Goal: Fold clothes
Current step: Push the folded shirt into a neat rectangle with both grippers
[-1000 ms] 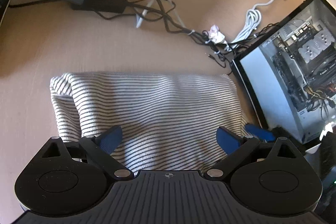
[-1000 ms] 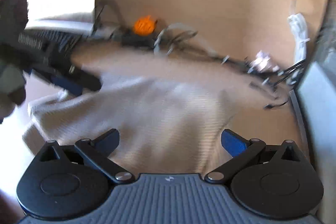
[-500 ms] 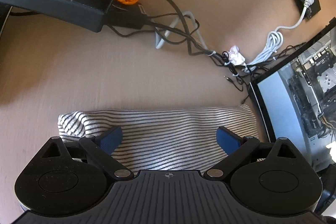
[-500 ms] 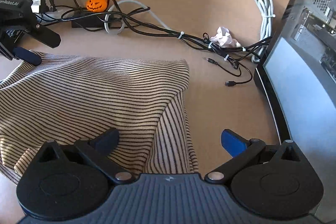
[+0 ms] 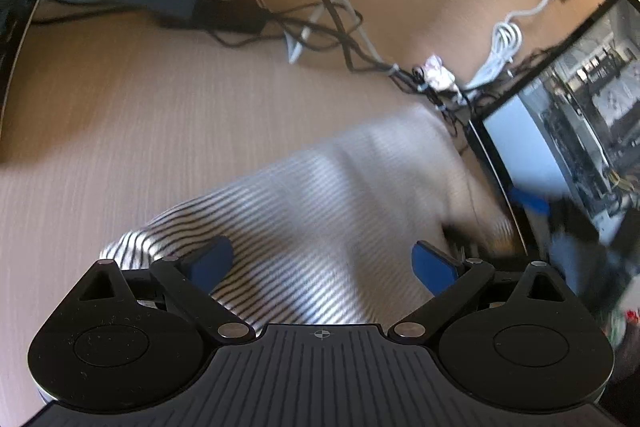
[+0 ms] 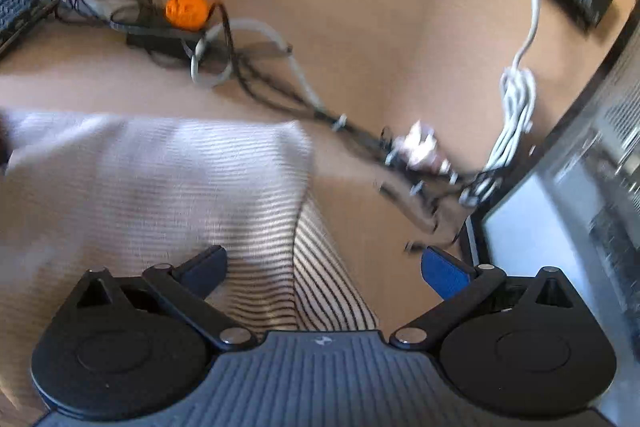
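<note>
Both black two-finger grippers, left gripper [image 5: 322, 263] and right gripper [image 6: 324, 265], jaws apart and empty over the partly folded black-and-white striped knit garment [image 5: 320, 219] at lower centre of frame; probably between folds, next needing a fresh edge grip.

Left gripper [image 5: 322, 263]: jaws held wide apart, nothing clamped between them.
Right gripper [image 6: 325, 267]: jaws likewise spread wide, nothing clamped; seen blurred.
</note>
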Action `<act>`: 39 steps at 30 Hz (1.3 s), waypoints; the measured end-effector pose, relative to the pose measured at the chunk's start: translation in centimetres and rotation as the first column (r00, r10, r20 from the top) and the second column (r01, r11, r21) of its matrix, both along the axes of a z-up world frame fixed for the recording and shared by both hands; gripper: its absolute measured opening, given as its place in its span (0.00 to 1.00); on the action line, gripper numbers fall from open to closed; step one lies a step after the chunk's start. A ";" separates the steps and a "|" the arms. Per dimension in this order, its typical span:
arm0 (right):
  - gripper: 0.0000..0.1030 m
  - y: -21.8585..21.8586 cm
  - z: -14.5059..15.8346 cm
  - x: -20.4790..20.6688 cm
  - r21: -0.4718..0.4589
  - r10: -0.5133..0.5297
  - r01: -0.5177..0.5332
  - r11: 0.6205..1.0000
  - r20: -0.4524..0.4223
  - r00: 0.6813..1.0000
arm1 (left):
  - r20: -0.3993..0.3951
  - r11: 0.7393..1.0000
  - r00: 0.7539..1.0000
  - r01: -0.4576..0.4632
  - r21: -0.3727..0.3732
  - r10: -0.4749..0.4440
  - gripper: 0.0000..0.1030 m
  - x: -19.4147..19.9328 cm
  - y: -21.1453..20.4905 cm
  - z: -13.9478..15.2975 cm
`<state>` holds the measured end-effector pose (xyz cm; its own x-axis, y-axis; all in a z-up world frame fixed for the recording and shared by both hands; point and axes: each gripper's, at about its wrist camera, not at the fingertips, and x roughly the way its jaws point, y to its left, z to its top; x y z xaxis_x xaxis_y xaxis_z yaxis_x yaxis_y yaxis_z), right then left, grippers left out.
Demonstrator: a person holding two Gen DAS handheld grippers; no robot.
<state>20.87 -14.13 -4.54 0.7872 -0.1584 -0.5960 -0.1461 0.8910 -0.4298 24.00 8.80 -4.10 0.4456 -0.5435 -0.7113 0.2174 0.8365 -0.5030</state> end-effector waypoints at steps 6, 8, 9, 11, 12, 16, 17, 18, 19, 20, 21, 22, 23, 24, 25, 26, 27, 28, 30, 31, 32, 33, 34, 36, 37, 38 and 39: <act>1.00 0.6 2.1 -3.8 0.076 0.069 -0.070 0.995 0.012 0.998 | -0.034 1.000 0.999 0.011 -0.027 -0.012 0.96 -4.0 0.0 0.0; 1.00 0.5 2.3 -5.2 0.085 0.071 -0.071 0.994 0.007 0.997 | -0.063 0.998 0.998 0.021 -0.058 -0.024 0.96 -4.6 0.1 0.3; 1.00 0.3 2.5 -5.8 0.092 0.067 -0.068 0.993 0.005 0.998 | -0.059 0.998 0.998 0.025 -0.065 -0.029 0.96 -4.8 0.2 0.6; 1.00 0.0 2.9 -6.8 0.124 0.055 -0.055 0.991 0.001 0.998 | -0.030 0.997 0.999 0.032 -0.068 -0.034 0.96 -5.2 0.6 1.5; 1.00 -0.2 3.2 -7.2 0.145 0.049 -0.048 0.988 -0.003 0.999 | -0.005 0.999 1.000 0.026 -0.044 -0.026 0.96 -5.3 0.8 2.0; 1.00 2.0 2.7 -8.2 0.180 0.101 -0.093 0.979 -0.035 0.994 | 0.117 0.982 0.993 -0.039 0.186 0.017 0.96 -4.7 0.9 3.2; 1.00 2.6 2.6 -8.4 0.189 0.114 -0.104 0.976 -0.042 0.993 | 0.138 0.966 0.990 -0.053 0.252 0.018 0.96 -4.3 0.7 3.0; 1.00 3.6 1.9 -8.6 0.163 0.135 -0.123 0.979 -0.064 0.989 | 0.158 0.946 0.987 -0.068 0.317 0.018 0.96 -4.0 0.5 2.9; 1.00 4.5 1.1 -8.6 0.125 0.143 -0.131 0.983 -0.085 0.986 | 0.172 0.927 0.985 -0.076 0.366 0.013 0.96 -3.7 0.4 2.6; 1.00 5.2 0.2 -8.7 0.080 0.140 -0.134 0.988 -0.081 0.987 | 0.175 0.913 0.985 -0.075 0.401 0.004 0.96 -3.5 0.2 2.2; 1.00 5.2 0.1 -8.8 0.066 0.141 -0.136 0.988 -0.073 0.987 | 0.171 0.904 0.985 -0.067 0.422 -0.007 0.96 -3.3 0.0 1.8; 1.00 5.2 0.1 -8.9 0.056 0.142 -0.139 0.989 -0.065 0.988 | 0.165 0.897 0.986 -0.057 0.437 -0.017 0.96 -3.2 0.0 1.5; 1.00 5.1 0.1 -9.0 0.046 0.144 -0.141 0.989 -0.057 0.988 | 0.159 0.890 0.987 -0.047 0.453 -0.028 0.96 -3.3 -0.2 1.1; 1.00 4.8 0.1 -8.9 0.033 0.141 -0.139 0.990 -0.062 0.988 | 0.155 0.885 0.987 -0.035 0.465 -0.042 0.96 -3.4 -0.3 0.8; 1.00 4.4 0.1 -8.9 0.021 0.137 -0.136 0.990 -0.068 0.988 | 0.151 0.879 0.987 -0.022 0.476 -0.057 0.96 -3.7 -0.5 0.5; 1.00 4.0 0.0 -8.8 0.006 0.137 -0.137 0.991 -0.072 0.988 | 0.149 0.873 0.986 -0.009 0.487 -0.072 0.96 -3.9 -0.7 0.3; 1.00 3.6 -0.2 -8.7 -0.009 0.136 -0.138 0.990 -0.076 0.988 | 0.148 0.868 0.985 0.001 0.497 -0.086 0.96 -4.2 -0.9 0.1; 1.00 3.2 -0.3 -8.6 -0.014 0.143 -0.145 0.989 -0.077 0.987 | 0.152 0.864 0.983 0.009 0.504 -0.098 0.96 -4.6 -1.1 0.0; 1.00 2.5 -0.6 -8.3 -0.030 0.147 -0.150 0.988 -0.076 0.986 | 0.159 0.863 0.981 0.018 0.506 -0.114 0.96 -5.3 -1.6 0.2; 1.00 2.4 -0.7 -8.0 -0.050 0.140 -0.144 0.988 -0.075 0.987 | 0.160 0.865 0.980 0.023 0.501 -0.118 0.96 -5.7 -1.8 0.3; 1.00 2.2 -0.7 -7.7 -0.080 0.132 -0.137 0.987 -0.072 0.989 | 0.160 0.867 0.979 0.028 0.497 -0.124 0.96 -6.1 -2.1 0.5; 1.00 2.0 -0.8 -7.3 -0.111 0.123 -0.130 0.985 -0.068 0.990 | 0.162 0.869 0.978 0.037 0.494 -0.134 0.96 -6.5 -2.5 0.6; 1.00 1.7 -0.5 -7.1 -0.114 0.115 -0.123 0.986 -0.073 0.991 | 0.165 0.869 0.976 0.047 0.492 -0.146 0.96 -6.8 -2.8 0.7; 1.00 0.8 0.0 -6.5 -0.114 0.099 -0.109 0.987 -0.084 0.992 | 0.177 0.874 0.970 0.060 0.483 -0.164 0.96 -7.4 -3.2 1.2; 1.00 0.2 0.8 -6.4 -0.065 0.093 -0.099 0.993 -0.081 0.992 | 0.184 0.881 0.969 0.062 0.470 -0.167 0.96 -7.6 -3.3 1.5; 1.00 -0.5 1.6 -6.4 -0.012 0.087 -0.088 0.996 -0.078 0.993 | 0.191 0.887 0.967 0.065 0.457 -0.169 0.96 -7.7 -3.3 1.9; 1.00 -1.5 2.6 -6.2 0.060 0.074 -0.071 0.996 -0.063 0.995 | 0.199 0.897 0.966 0.065 0.438 -0.167 0.96 -7.8 -3.3 2.3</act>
